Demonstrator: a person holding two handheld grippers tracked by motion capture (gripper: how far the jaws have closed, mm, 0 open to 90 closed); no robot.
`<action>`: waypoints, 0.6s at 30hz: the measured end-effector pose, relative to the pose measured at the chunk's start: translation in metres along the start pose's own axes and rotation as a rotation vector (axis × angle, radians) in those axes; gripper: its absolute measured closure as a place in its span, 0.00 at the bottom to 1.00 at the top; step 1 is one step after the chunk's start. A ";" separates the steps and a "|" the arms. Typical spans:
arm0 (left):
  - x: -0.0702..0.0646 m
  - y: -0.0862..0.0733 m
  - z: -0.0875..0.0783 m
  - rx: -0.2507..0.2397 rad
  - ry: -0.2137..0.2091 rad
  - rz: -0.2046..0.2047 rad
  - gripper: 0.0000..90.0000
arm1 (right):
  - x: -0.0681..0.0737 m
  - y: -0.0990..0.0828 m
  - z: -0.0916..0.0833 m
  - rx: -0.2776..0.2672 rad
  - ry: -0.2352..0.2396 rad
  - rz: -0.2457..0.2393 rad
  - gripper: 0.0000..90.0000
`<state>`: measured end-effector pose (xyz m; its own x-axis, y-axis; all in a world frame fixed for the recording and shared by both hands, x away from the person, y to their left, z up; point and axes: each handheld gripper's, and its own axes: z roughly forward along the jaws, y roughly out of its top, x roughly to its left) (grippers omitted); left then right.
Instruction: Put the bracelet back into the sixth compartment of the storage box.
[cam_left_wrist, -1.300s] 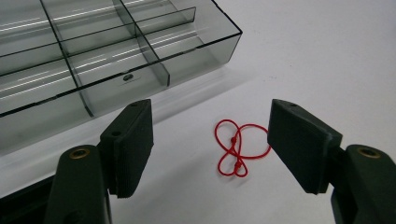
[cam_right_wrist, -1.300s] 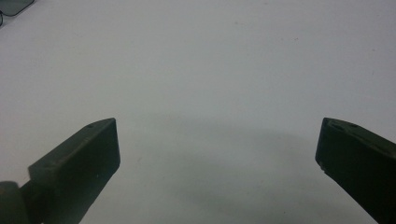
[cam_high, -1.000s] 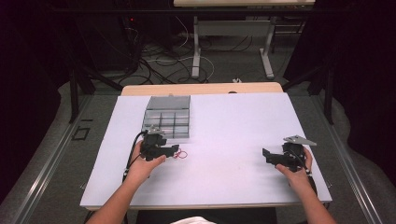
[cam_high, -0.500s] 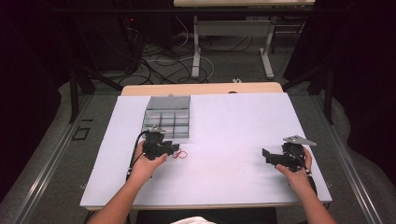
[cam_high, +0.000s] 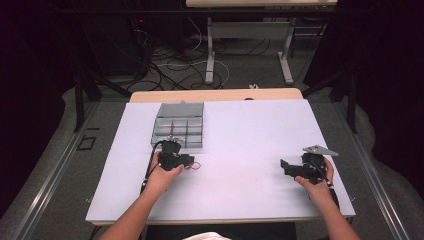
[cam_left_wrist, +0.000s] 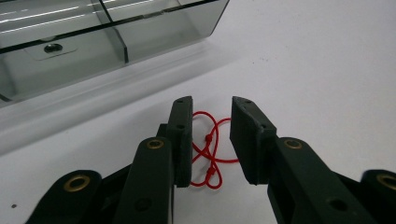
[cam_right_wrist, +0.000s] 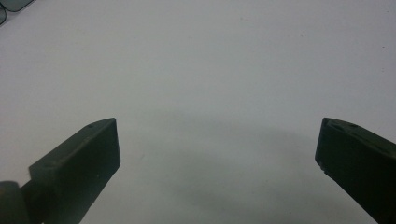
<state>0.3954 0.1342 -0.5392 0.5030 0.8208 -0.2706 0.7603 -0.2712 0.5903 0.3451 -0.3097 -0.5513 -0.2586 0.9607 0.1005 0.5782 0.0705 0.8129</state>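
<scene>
The person's left hand (cam_high: 161, 175) lies low on the white bench (cam_high: 240, 200), with the forearm coming in from the near edge. It holds the left claw (cam_left_wrist: 211, 135) level, pointing out across the bench toward the right. Its two black jaws have just been closing and now stand with only a narrow gap left. A small red string (cam_left_wrist: 208, 148), looped and knotted, lies flat on the bench right between them. The left jaw is at the edge of the loops, maybe touching them; the right jaw is a little way off the string, so the string is not squeezed. In the high view the red string (cam_high: 195, 165) peeks out just past the tips of the left claw (cam_high: 186, 161).

Just beyond this claw, on its far side, sits a clear grey box with compartments (cam_high: 179, 126), close to the claw.

Well away on the other side, the right hand (cam_high: 315, 176) rests on the bench too. The right claw (cam_right_wrist: 217, 149) is held wide, with bare white bench between its jaws. It points inward toward the left claw, far from the string.
</scene>
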 end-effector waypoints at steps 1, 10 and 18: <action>-0.001 0.000 0.002 0.007 0.000 0.002 0.79 | 0.000 0.000 0.000 0.000 0.000 0.000 0.00; -0.002 0.000 0.008 0.027 0.002 0.017 0.83 | 0.001 0.000 0.000 0.003 0.002 0.006 0.00; -0.003 0.000 0.011 0.043 0.011 0.044 0.88 | 0.001 0.000 0.000 0.006 0.002 0.002 0.00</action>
<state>0.3983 0.1266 -0.5468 0.5319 0.8130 -0.2370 0.7546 -0.3280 0.5684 0.3449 -0.3090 -0.5516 -0.2591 0.9603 0.1035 0.5830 0.0701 0.8094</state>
